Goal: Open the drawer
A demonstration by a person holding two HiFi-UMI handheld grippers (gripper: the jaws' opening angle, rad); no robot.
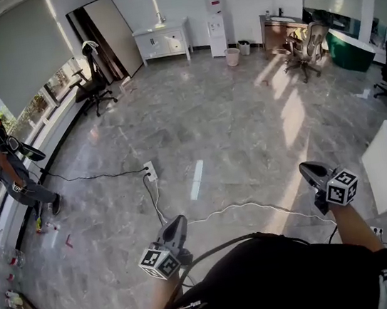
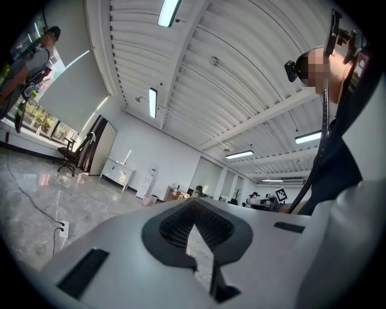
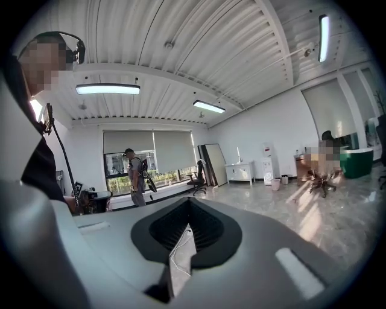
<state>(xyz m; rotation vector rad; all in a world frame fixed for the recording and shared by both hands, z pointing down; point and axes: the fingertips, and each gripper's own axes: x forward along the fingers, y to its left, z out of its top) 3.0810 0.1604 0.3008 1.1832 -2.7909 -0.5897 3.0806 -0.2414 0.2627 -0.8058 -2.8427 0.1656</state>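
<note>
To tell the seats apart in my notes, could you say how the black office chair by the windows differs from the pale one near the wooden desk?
The black office chair is dark throughout; the pale office chair is light grey. The black one stands by the windows at the left, the pale one in a sun patch beside the wooden desk. Both stand upright on star bases.

The grey marble floor (image 1: 232, 123) bears a power strip (image 1: 150, 170) with a cable (image 1: 96, 176) centre left and a bin (image 1: 233, 56) top centre.
</note>
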